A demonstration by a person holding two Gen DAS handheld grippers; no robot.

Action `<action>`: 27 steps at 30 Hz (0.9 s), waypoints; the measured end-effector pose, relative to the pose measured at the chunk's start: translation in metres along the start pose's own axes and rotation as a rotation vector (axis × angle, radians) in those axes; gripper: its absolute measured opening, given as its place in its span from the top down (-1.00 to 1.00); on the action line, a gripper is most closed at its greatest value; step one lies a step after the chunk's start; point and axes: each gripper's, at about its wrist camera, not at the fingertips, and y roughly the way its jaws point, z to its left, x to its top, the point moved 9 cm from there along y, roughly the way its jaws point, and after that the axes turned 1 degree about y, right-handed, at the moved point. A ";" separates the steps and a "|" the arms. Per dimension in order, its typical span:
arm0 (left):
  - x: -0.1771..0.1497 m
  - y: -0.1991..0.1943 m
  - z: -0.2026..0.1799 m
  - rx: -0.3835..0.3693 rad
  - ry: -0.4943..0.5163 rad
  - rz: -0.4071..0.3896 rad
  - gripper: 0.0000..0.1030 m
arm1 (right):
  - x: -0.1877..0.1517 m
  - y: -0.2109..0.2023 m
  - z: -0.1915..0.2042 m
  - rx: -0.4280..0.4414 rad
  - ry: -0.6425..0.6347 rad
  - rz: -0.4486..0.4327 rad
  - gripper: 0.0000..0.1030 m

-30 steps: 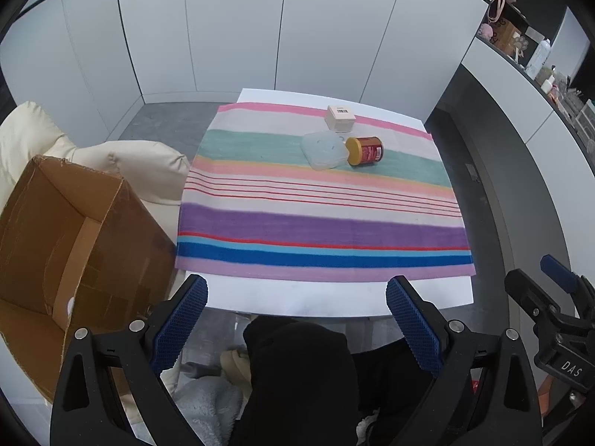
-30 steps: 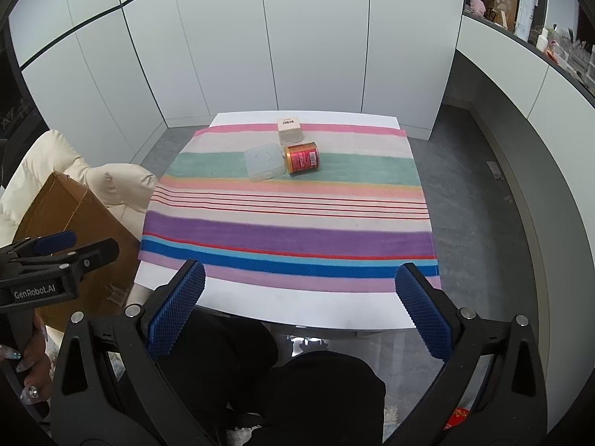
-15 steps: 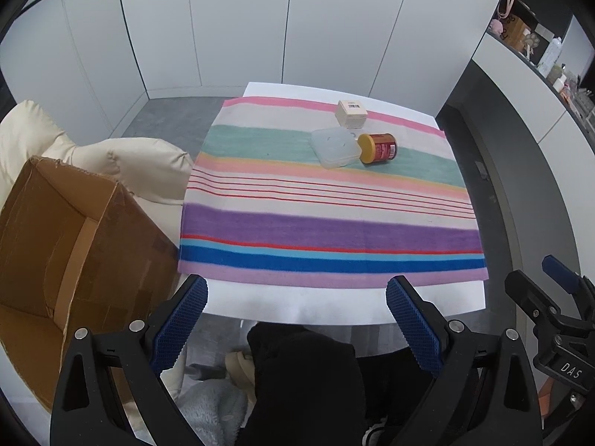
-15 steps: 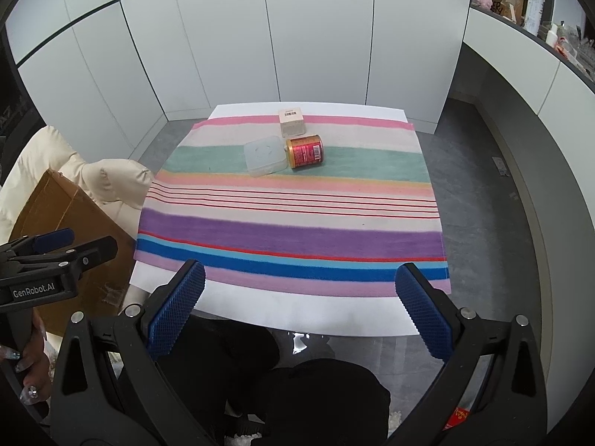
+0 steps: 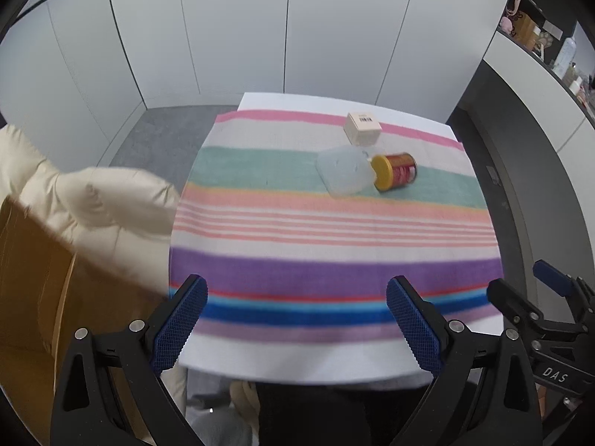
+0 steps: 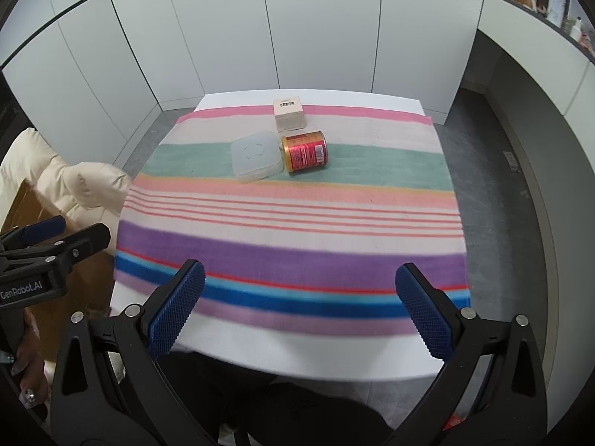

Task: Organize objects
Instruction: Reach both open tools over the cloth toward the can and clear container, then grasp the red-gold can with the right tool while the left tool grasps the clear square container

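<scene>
Three objects lie at the far side of a table under a striped cloth point(image 6: 293, 223): a small cream box point(image 6: 289, 114) point(image 5: 362, 127), a clear plastic lidded container point(image 6: 256, 155) point(image 5: 344, 171), and a red can with a gold lid point(image 6: 305, 151) point(image 5: 395, 170) on its side, touching the container. My left gripper point(image 5: 297, 321) hangs open above the table's near edge, nothing between its blue pads. My right gripper point(image 6: 301, 306) is open too, over the near edge, well short of the objects. Each gripper shows at the edge of the other's view.
A brown cardboard box point(image 5: 33, 297) stands open at the left beside the table, with a cream padded jacket point(image 5: 93, 197) draped next to it. White cabinet doors close off the back. A counter with small items point(image 6: 535, 3) runs along the right.
Both grippers have moved forward toward the table; the cloth and the three objects appear larger and nearer. Both stay open. The objects have not moved.
</scene>
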 end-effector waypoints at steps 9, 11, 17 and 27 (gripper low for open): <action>0.040 0.084 0.000 -0.043 -0.046 0.048 -0.90 | 0.047 0.097 0.001 0.042 0.017 0.034 -1.00; 0.045 0.103 0.000 -0.048 -0.050 0.064 -0.90 | 0.059 0.123 -0.004 0.044 0.035 0.036 -1.00; 0.056 0.151 -0.002 -0.052 -0.053 0.106 -0.90 | 0.094 0.190 -0.013 0.026 0.039 0.019 -1.00; 0.071 0.190 -0.034 -0.098 -0.052 0.140 -0.90 | 0.107 0.235 -0.022 0.043 0.066 0.039 -0.29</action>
